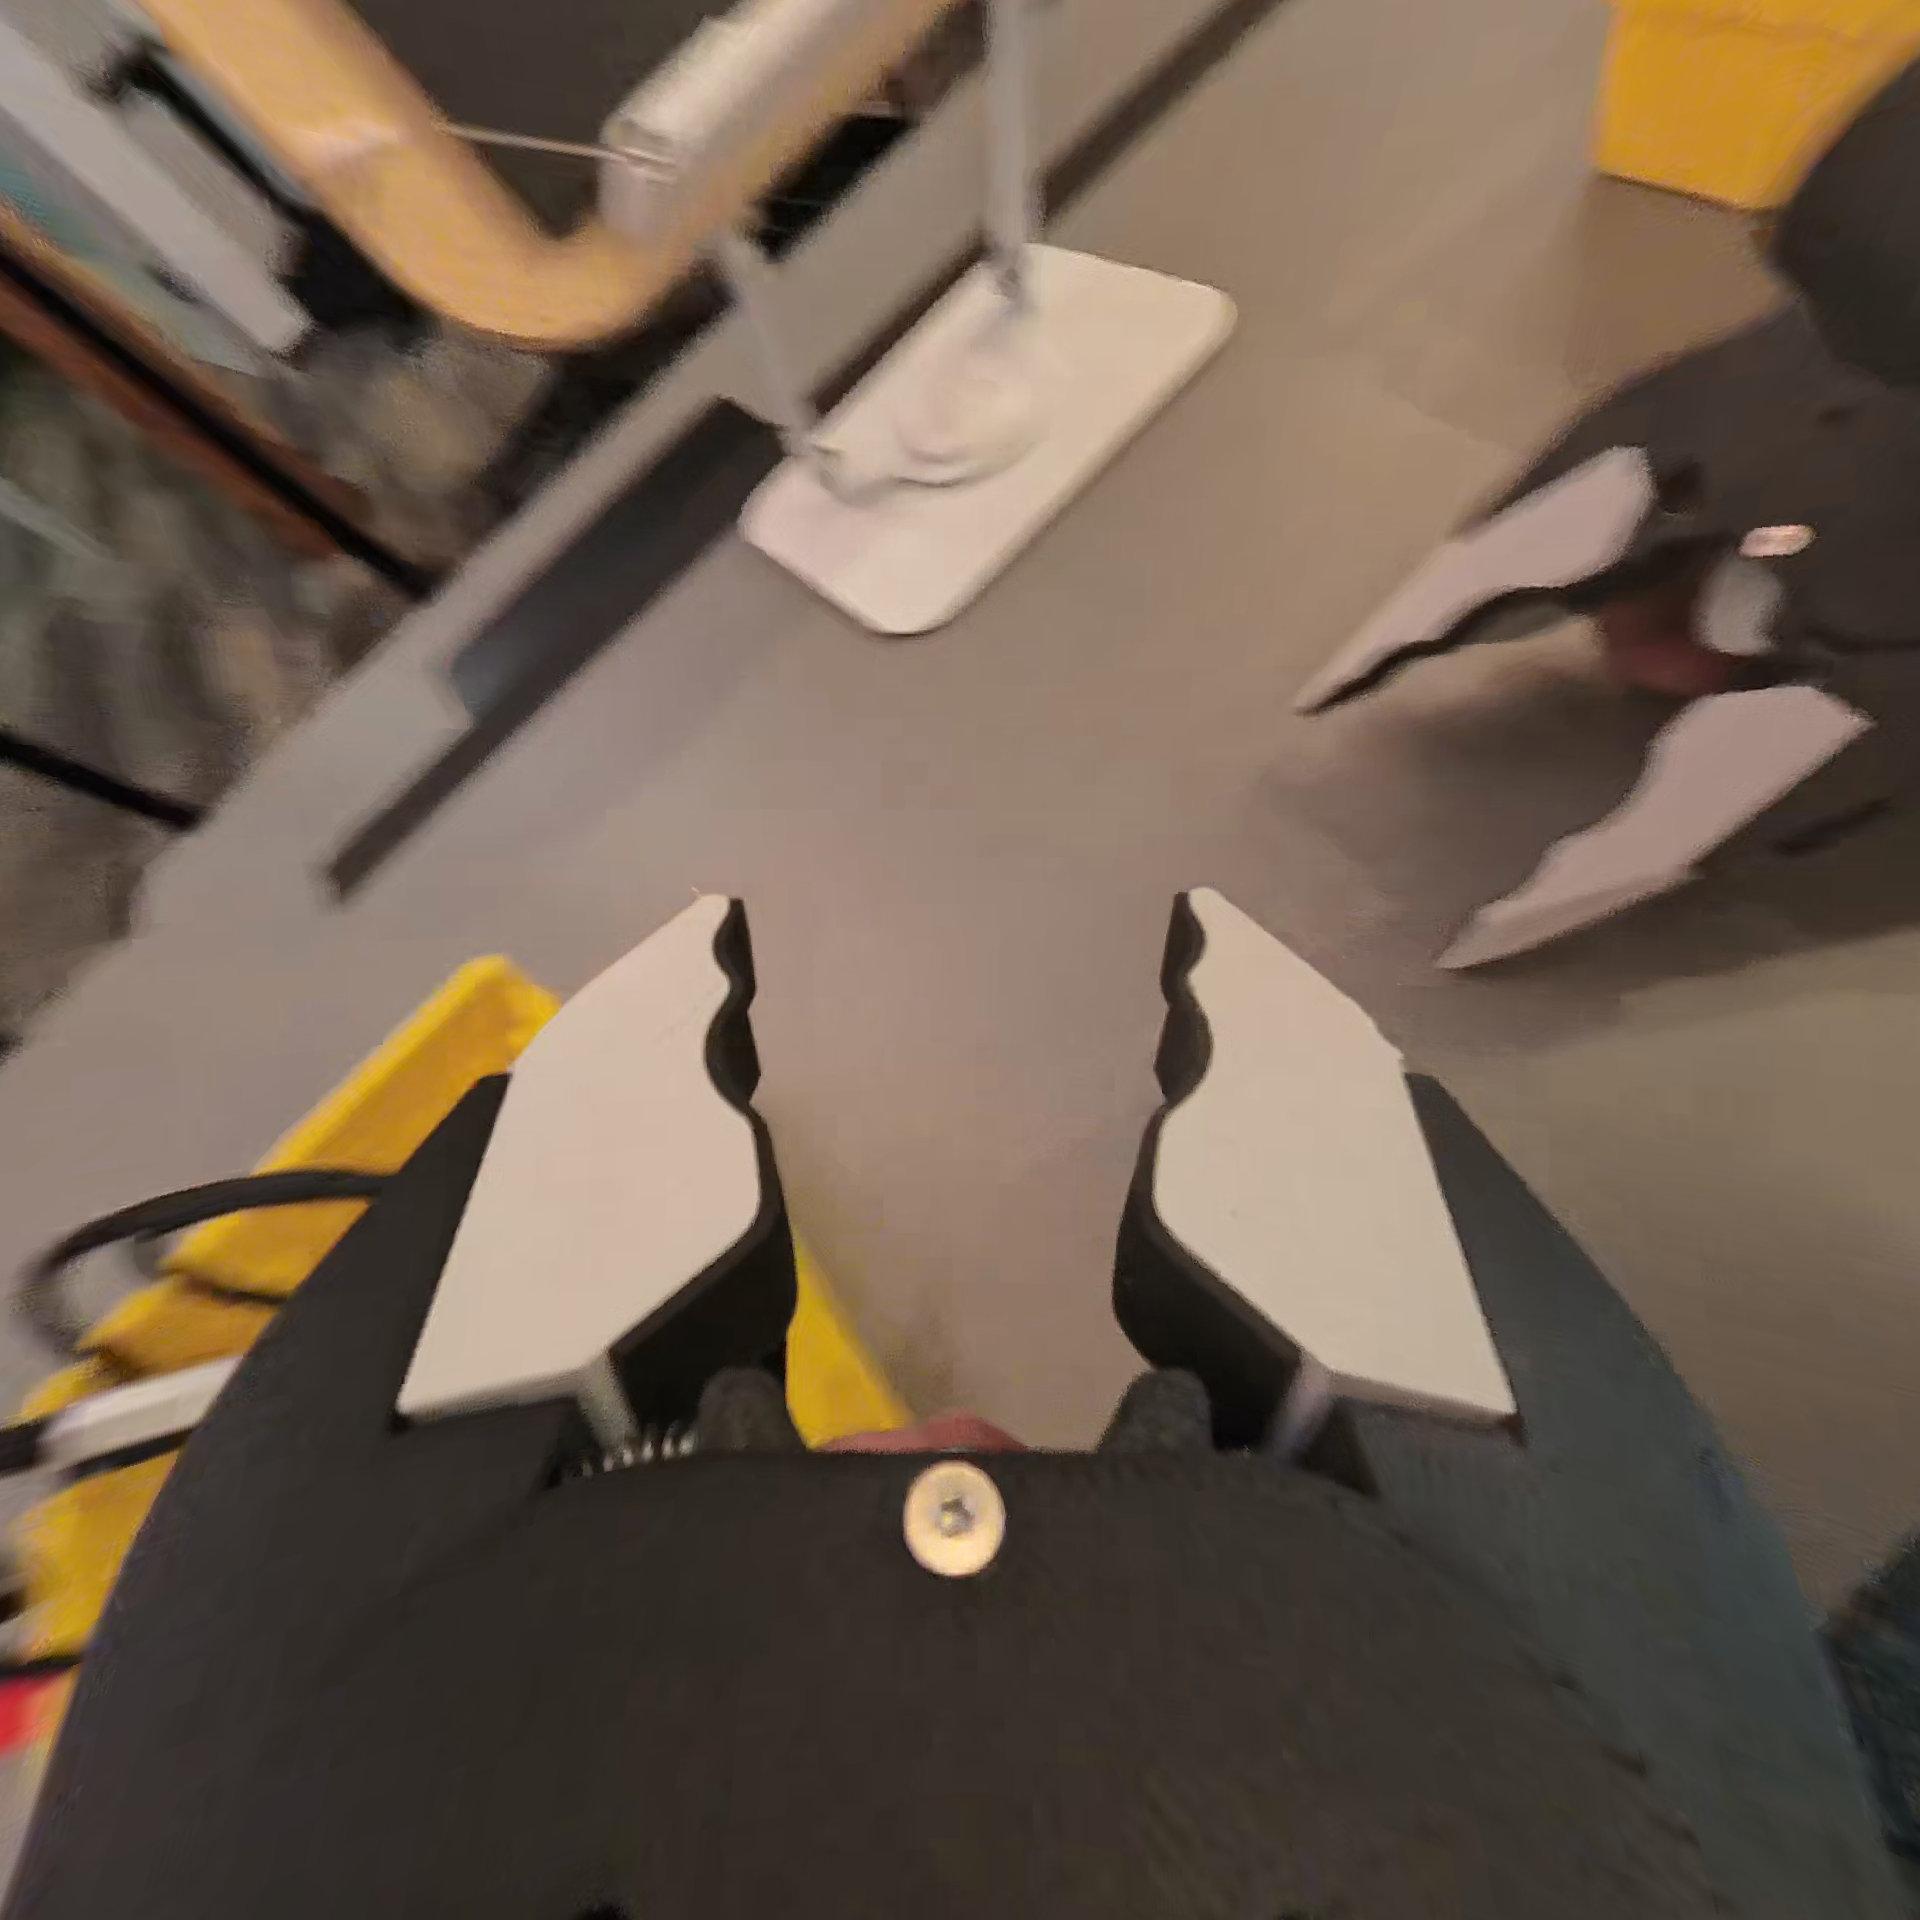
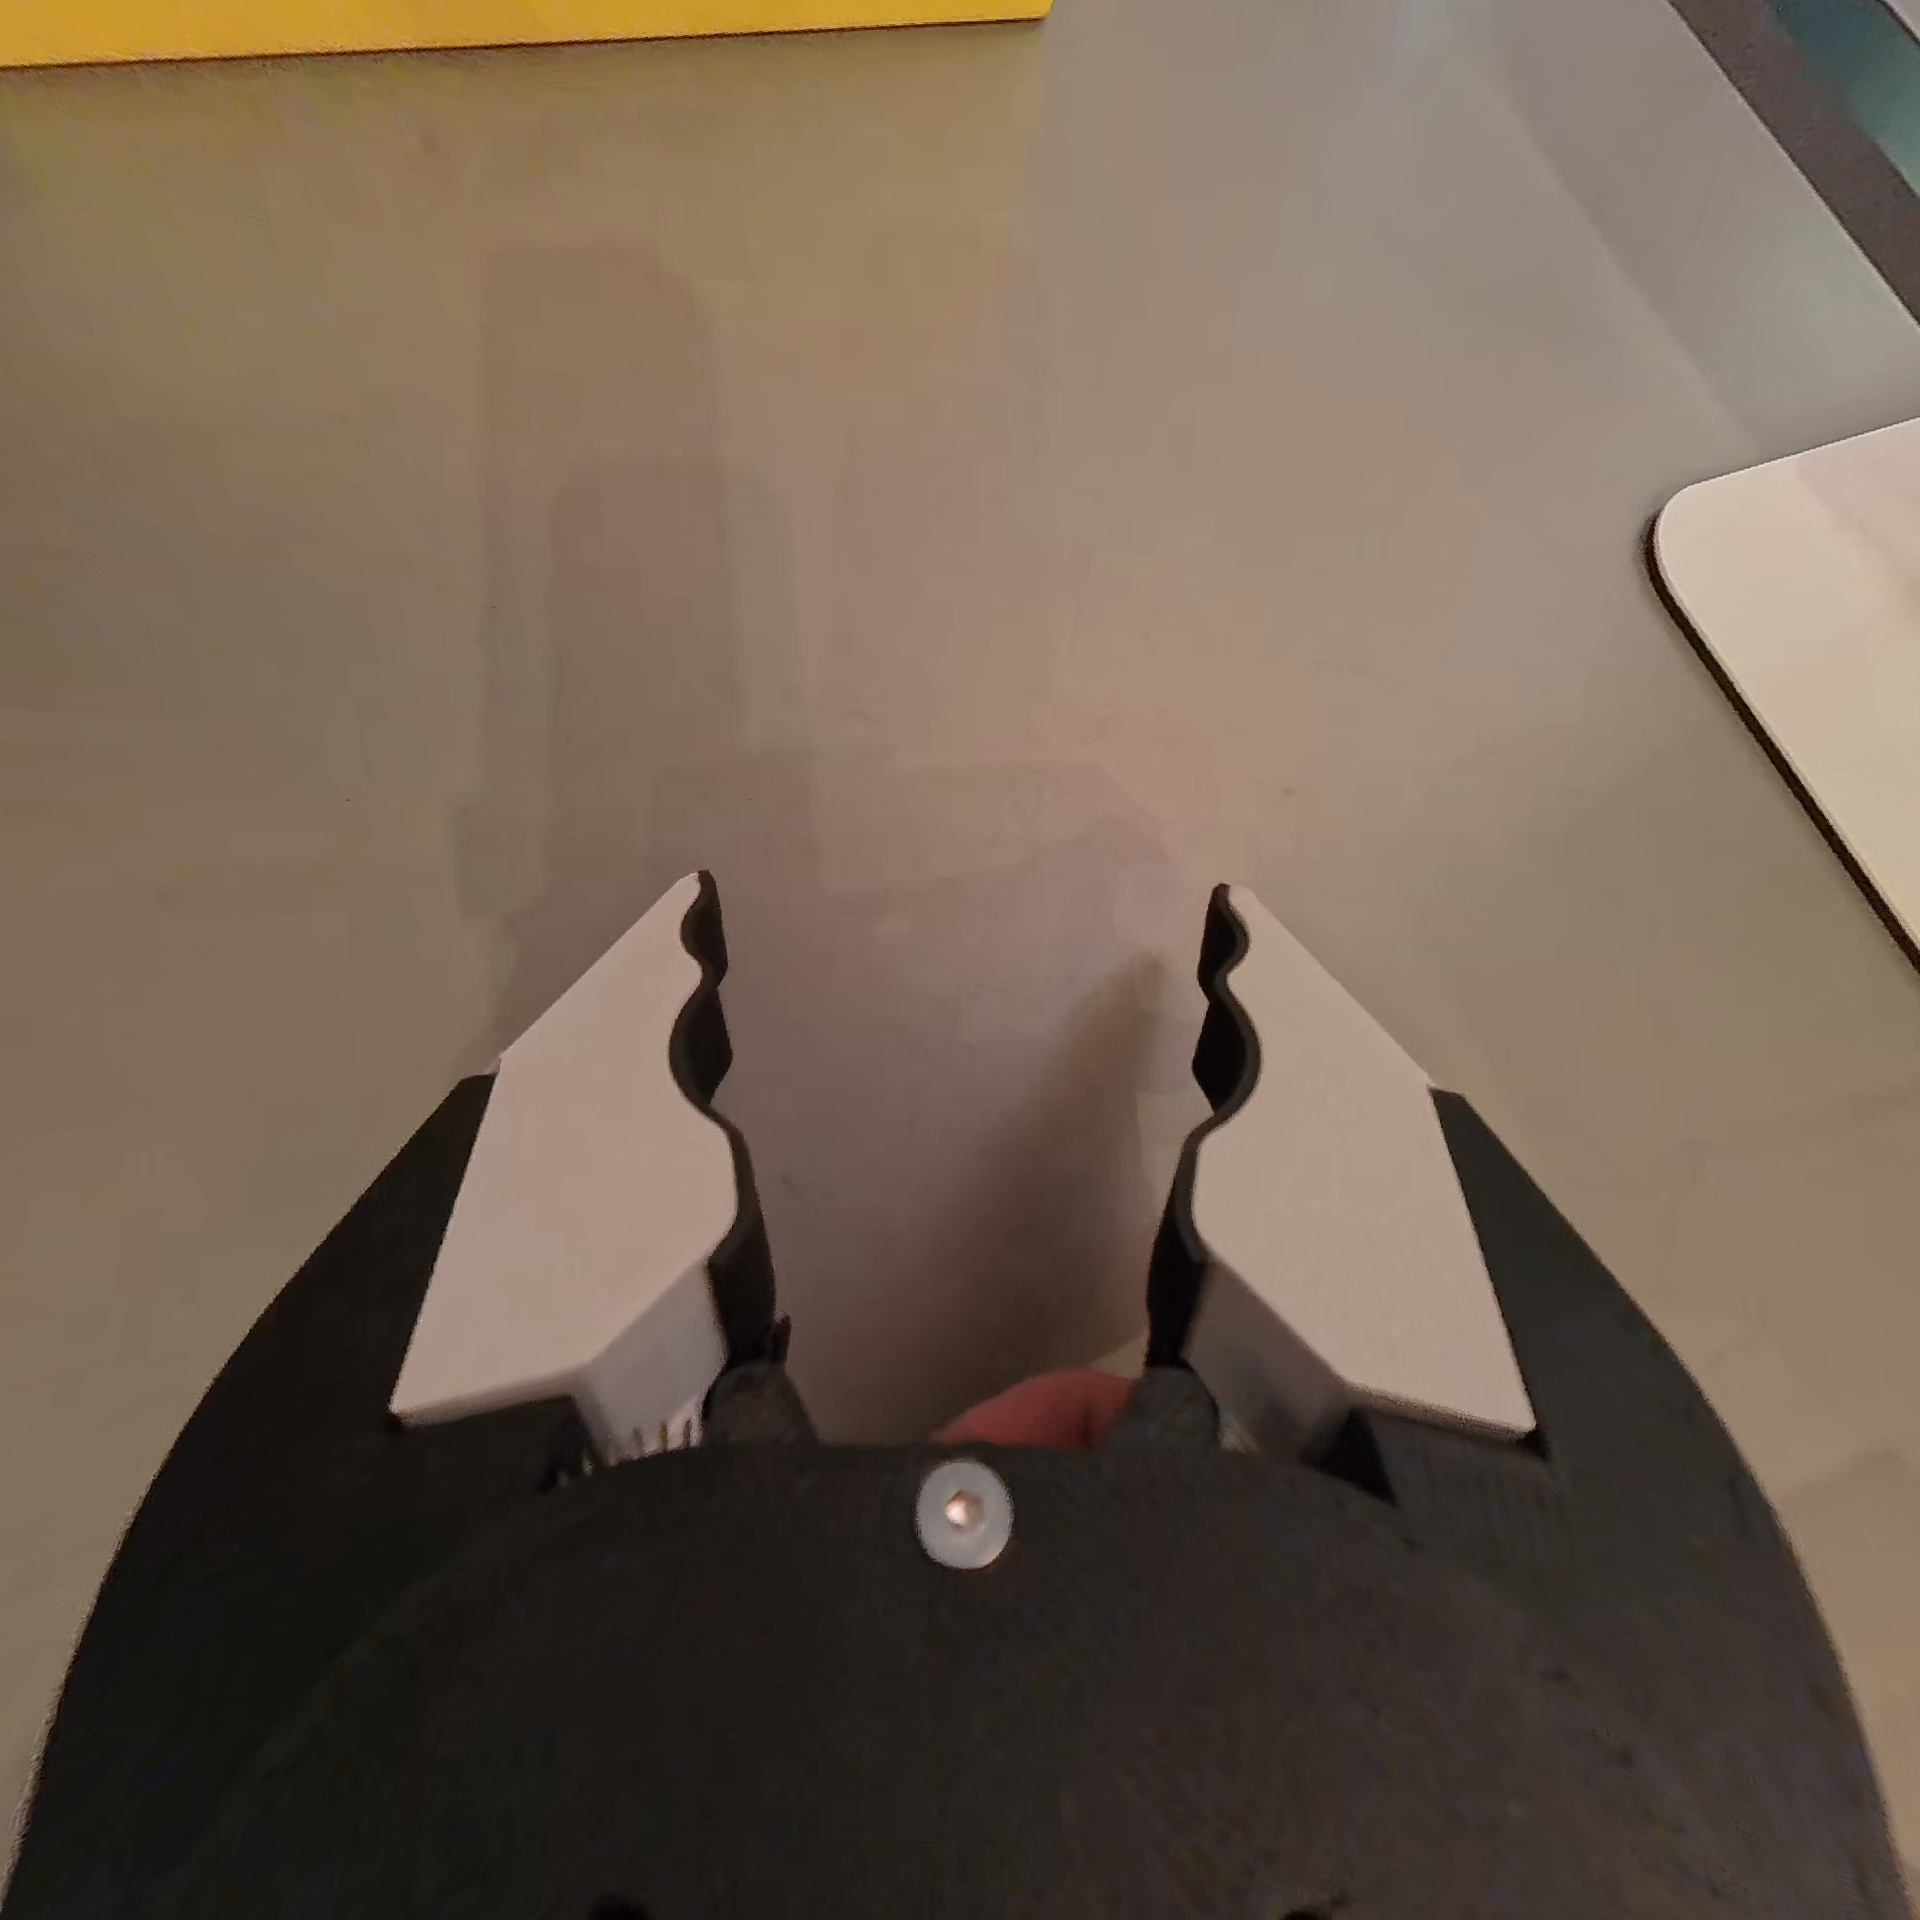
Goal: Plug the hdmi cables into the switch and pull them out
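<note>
Cable (image 1: 197, 1195): a black lead curves in from the left edge of the left wrist view and runs over the yellow box; its plug is hidden, and whether it is an HDMI lead cannot be told.
Yellow box (image 1: 405, 1101): lies low on the left of the table, partly behind the left gripper; a grey-white piece sits at its near left end, too blurred to name.
Switch: not made out in either view.
Left gripper (image 1: 961, 914): spread wide, nothing between its fingers (image 1: 623, 1143), only bare table under the gap; the frame is blurred around it.
Table (image 1: 935, 748): grey and smooth, with a dark slot running along its far left edge.
Stand (image 1: 997, 436): a white flat base with rounded corners sits on the table beyond the left gripper, a pale pole rising from it; a grey boxy unit hangs blurred above and to the left.
Wooden arm (image 1: 447, 208): a tan curved piece at upper left, off the table, blurred.
Right gripper (image 1: 1382, 826): seen at the right in the left wrist view, spread and empty, well apart from the left one; its own view shows the same (image 2: 961, 883), with bare table (image 2: 935, 520) between the fingers (image 2: 582, 1174).
Yellow bin (image 1: 1725, 94): at the far right corner of the table.
Yellow edge (image 2: 520, 26): a yellow strip along the top of the right wrist view.
White base corner (image 2: 1808, 623): at the right edge of the right wrist view, well clear of the fingers.
</note>
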`<state>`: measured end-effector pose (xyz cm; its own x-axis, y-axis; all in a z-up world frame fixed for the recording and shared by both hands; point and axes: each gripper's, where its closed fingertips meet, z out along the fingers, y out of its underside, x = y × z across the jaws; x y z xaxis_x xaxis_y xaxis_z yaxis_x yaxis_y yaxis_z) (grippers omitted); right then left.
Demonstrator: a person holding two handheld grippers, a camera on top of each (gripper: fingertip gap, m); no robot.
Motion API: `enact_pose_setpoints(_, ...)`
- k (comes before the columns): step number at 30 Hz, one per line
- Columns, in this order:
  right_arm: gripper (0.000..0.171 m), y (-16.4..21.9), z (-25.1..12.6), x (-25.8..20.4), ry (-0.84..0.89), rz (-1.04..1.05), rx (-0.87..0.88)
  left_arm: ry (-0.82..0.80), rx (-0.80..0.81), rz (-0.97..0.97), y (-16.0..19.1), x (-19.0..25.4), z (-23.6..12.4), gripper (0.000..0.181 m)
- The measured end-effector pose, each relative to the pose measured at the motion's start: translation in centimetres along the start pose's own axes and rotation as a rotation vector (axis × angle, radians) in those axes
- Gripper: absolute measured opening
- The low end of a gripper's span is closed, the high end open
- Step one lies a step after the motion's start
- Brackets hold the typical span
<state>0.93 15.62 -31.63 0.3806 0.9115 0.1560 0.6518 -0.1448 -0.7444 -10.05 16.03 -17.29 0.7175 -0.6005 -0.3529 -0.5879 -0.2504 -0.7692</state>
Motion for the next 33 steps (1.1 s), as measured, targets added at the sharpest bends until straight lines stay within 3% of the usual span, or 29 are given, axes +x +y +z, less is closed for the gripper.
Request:
enact_pose_setpoints(7,0.086,-0.1,-0.1,0.1,0.015,-0.011,0.007,-0.307,-0.122,0.14,3.3,-14.4,-5.3,0.066)
enact_pose_setpoints(12,0.084,-0.1,-0.1,0.1,0.014,-0.012,0.008,-0.351,-0.39,0.292,9.6,-19.5,-6.1,0.059)
enact_pose_setpoints(20,0.081,-0.1,-0.1,0.2,0.018,-0.016,0.01,-0.315,-0.519,0.412,13.7,-20.5,-3.3,0.047)
enact_pose_setpoints(26,0.079,-0.1,-0.1,0.2,0.019,-0.02,0.012,-0.321,-0.622,0.546,15.2,-21.4,-1.7,0.036)
enact_pose_setpoints(33,0.079,-0.1,-0.1,0.1,0.019,-0.023,0.013,-0.302,-0.644,0.558,15.9,-21.7,-0.6,0.035)
